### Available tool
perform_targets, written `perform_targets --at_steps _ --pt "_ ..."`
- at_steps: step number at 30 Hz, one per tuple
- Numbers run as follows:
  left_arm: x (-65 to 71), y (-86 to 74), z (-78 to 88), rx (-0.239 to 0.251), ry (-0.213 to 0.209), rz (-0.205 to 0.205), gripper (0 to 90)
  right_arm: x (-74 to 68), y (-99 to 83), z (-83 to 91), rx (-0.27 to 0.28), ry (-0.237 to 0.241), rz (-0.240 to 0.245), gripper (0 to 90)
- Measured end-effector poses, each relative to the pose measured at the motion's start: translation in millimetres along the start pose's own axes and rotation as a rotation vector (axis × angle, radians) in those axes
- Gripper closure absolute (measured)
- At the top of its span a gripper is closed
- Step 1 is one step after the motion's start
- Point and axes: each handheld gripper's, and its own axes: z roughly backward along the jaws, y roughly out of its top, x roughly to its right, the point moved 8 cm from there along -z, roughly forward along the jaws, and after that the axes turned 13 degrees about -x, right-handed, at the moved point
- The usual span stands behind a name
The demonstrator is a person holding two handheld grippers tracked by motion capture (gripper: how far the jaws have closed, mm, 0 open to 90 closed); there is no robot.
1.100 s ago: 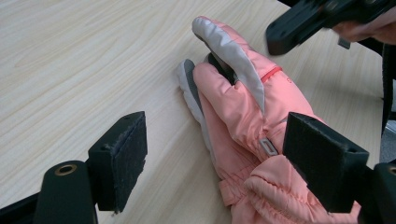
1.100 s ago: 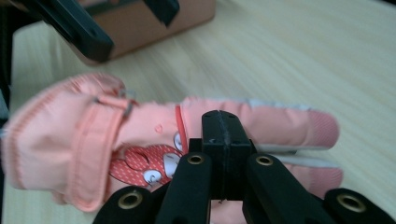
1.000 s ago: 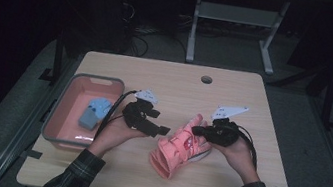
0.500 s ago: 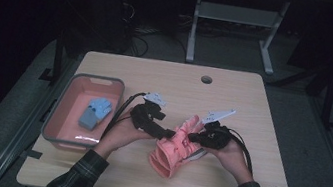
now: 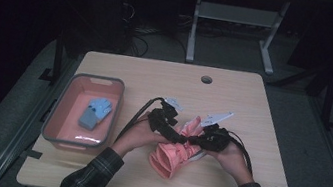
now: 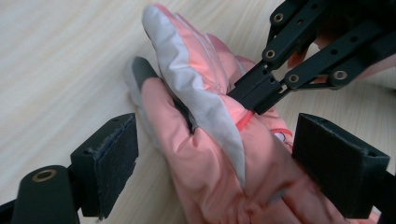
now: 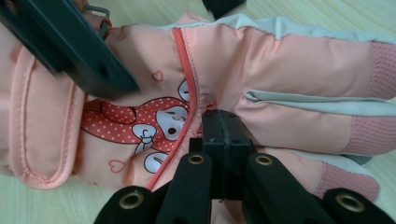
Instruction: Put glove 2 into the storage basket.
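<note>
The pink glove (image 6: 219,154) lies on the table (image 5: 272,115) between the two jaws of the left gripper (image 6: 233,172). In the left gripper view those jaws stand wide apart, one on each side of the glove's palm section. The near-left pad is clear of the fabric; the right pad sits just beside the glove's edge, and whether it touches cannot be told. These jaws have just been opening, with the glove between them and not pressed.

The right gripper (image 7: 223,135) has its jaws together, clamped on a fold of the pink glove (image 7: 280,70) near the seam beside the printed cartoon figure. In the left gripper view the same closed tips bite the glove at the base of its fingers, ahead of the left jaws.

In the high view both grippers meet over the pink glove (image 5: 172,155), near the table's front edge. The blue glove (image 5: 95,112) lies in the pink bin (image 5: 58,112), well apart to the left.

Compared with the earlier frame, the left gripper (image 5: 167,124) has moved across from beside the bin to the glove, and the glove is bunched more tightly under the right gripper (image 5: 208,135).
</note>
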Motion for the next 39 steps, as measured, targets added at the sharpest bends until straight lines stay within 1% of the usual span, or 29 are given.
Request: perform_targets --at_steps 1,2,3,4,5,9,10,12,14,15,17,19,22,23,24,27,29,31,32,34,37,39 --pt "-0.1 -1.4 -6.0 -0.015 -0.006 0.003 13.8 -0.8 -0.5 0.2 0.001 0.003 -0.001 90.0" --pt "0.2 -1.6 -8.8 -0.017 -0.011 0.011 13.8 -1.3 -1.5 0.3 -0.002 0.003 -0.001 90.0" --pt "-0.1 -4.1 -15.0 -0.04 -0.026 0.013 13.8 -0.6 -2.1 0.3 -0.003 -0.003 0.004 90.0" --pt "0.1 -5.1 -18.3 -0.047 -0.036 0.021 13.5 -1.7 -2.6 -0.1 0.001 0.002 0.002 90.0" --pt "0.7 -6.2 -22.5 -0.046 -0.06 0.036 13.2 -1.6 -2.9 -0.2 0.003 0.001 0.008 90.0" --pt "1.2 -11.1 -30.6 -0.067 -0.11 0.053 12.8 -3.0 -5.2 -0.6 0.002 -0.008 0.013 90.0" --pt "1.3 -12.5 -32.8 -0.08 -0.123 0.062 12.7 -3.5 -5.6 -0.8 0.002 -0.009 0.014 90.0" --pt "1.3 -14.1 -35.0 -0.097 -0.135 0.069 12.5 -4.3 -6.2 -1.2 -0.001 -0.014 0.015 90.0" --pt "1.2 -14.6 -36.3 -0.098 -0.149 0.078 12.5 -5.0 -6.3 -1.5 0.001 -0.018 0.017 90.0" --pt "0.1 -16.0 -36.6 -0.113 -0.152 0.074 12.4 -5.0 -6.3 -1.7 0.003 -0.023 0.021 90.0" --pt "0.2 -17.8 -40.4 -0.107 -0.184 0.108 12.3 -5.4 -6.7 -2.2 0.001 -0.024 0.021 90.0" --pt "0.2 -17.9 -40.4 -0.1 -0.188 0.108 12.4 -5.6 -6.8 -2.4 0.004 -0.025 0.027 90.0" --pt "1.8 -17.7 -40.7 -0.118 -0.185 0.1 12.5 -6.1 -6.7 -2.9 0.003 -0.025 0.028 90.0" --pt "2.4 -17.5 -40.9 -0.122 -0.192 0.097 12.5 -6.2 -6.7 -3.0 0.003 -0.025 0.028 90.0" --pt "4.2 -17.0 -41.4 -0.12 -0.21 0.098 12.5 -6.2 -6.7 -3.2 0.003 -0.025 0.028 90.0" --pt "5.8 -16.8 -41.5 -0.119 -0.229 0.098 12.8 -5.0 -6.9 -3.6 0.001 -0.031 0.038 90.0" --pt "6.6 -16.9 -41.5 -0.122 -0.235 0.096 13.9 -5.8 -6.4 -4.2 0.005 -0.024 0.033 90.0" --pt "7.5 -16.3 -42.1 -0.128 -0.227 0.094 16.7 -6.2 -5.9 -5.3 0.005 -0.027 0.035 90.0" --pt "7.2 -16.5 -41.9 -0.136 -0.217 0.093 18.6 -6.1 -5.8 -5.8 0.004 -0.026 0.036 90.0" --pt "6.4 -16.3 -41.8 -0.158 -0.187 0.077 23.1 -6.1 -5.6 -6.2 0.003 -0.025 0.029 90.0" --pt "4.7 -15.8 -41.7 -0.166 -0.163 0.087 31.1 -5.3 -4.6 -7.3 0.006 -0.033 0.037 90.0" --pt "3.8 -16.0 -41.6 -0.17 -0.145 0.089 35.9 -5.7 -3.9 -7.7 0.008 -0.035 0.032 90.0"
